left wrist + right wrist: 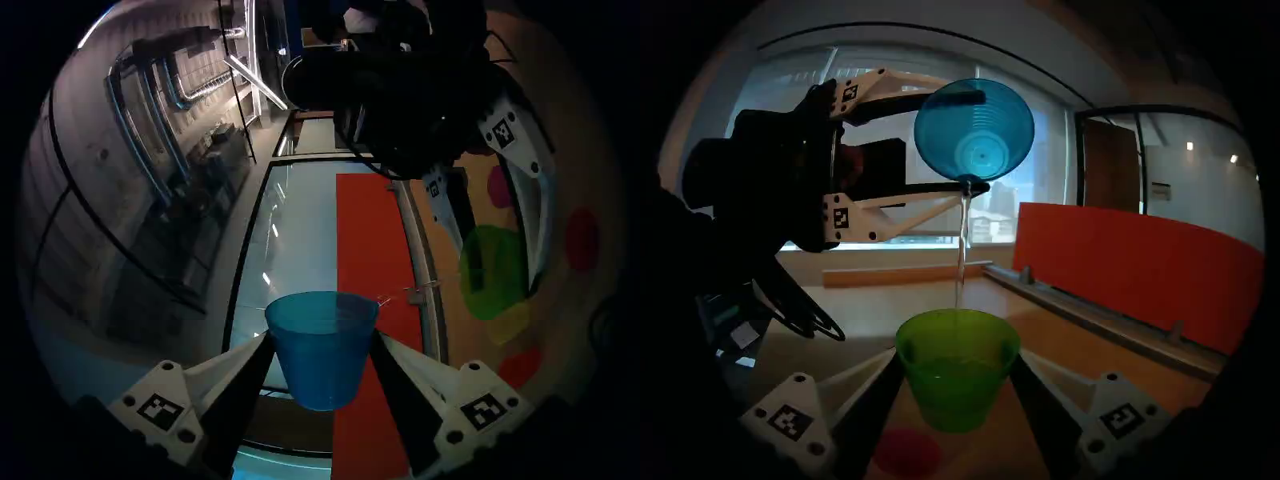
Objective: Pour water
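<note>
My left gripper (320,364) is shut on a blue cup (322,352). In the right gripper view that blue cup (974,130) is tipped on its side, mouth toward the camera, held high by the left gripper (977,142). A thin stream of water (962,248) falls from its rim into a green cup (958,380). My right gripper (958,388) is shut on the green cup, which stands upright below with some water in it. In the left gripper view the green cup (490,276) sits between the right gripper's fingers (452,212).
A wooden table (1072,344) carries coloured dots, among them a red one (908,452) and another red one (582,238). An orange panel (1136,264) runs along the table's right side. A gloved hand (760,184) holds the left gripper before a bright window (880,128).
</note>
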Motion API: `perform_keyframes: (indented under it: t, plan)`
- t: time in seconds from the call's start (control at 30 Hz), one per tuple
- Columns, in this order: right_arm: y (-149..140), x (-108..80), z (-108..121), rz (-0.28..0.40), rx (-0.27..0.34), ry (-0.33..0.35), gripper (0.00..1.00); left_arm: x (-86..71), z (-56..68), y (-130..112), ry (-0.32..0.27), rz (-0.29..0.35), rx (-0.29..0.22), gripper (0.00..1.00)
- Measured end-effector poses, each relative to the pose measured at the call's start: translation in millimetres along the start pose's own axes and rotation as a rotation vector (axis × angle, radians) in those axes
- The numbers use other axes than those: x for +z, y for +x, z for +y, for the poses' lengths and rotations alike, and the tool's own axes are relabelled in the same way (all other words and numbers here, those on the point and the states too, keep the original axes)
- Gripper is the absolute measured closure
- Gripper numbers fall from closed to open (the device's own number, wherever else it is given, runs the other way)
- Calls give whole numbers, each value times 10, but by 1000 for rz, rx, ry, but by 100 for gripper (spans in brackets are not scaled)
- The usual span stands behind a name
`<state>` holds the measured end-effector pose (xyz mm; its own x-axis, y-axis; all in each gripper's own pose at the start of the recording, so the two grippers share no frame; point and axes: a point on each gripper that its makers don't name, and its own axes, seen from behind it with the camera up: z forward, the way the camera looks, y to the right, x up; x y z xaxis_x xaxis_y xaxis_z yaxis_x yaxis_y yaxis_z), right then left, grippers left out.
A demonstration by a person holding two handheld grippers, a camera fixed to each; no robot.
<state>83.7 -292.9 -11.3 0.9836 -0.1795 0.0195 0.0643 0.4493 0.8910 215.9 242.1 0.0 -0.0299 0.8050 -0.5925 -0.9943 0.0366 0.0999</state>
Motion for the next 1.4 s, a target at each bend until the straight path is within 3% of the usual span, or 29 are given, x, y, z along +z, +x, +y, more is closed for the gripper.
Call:
perform_keyframes:
  t: [0.27, 0.5, 0.97, 1.17, 1.4]
  plan:
    - [-1, -3, 10, 5, 2, -2, 12, 1, -64, 40, 10, 3, 44, 17]
    - [7, 1, 14, 7, 1, -3, 12, -16, -12, 68, 12, 6, 54, 17]
    - [4, 5, 22, 8, 3, -5, 12, -4, -23, 27, 12, 1, 23, 17]
    - [-3, -4, 31, 8, 4, -10, 12, 6, -53, -60, 19, -13, -42, 17]
    - [2, -36, 48, 10, 7, -15, 12, 2, 11, -191, 11, -33, -201, 17]
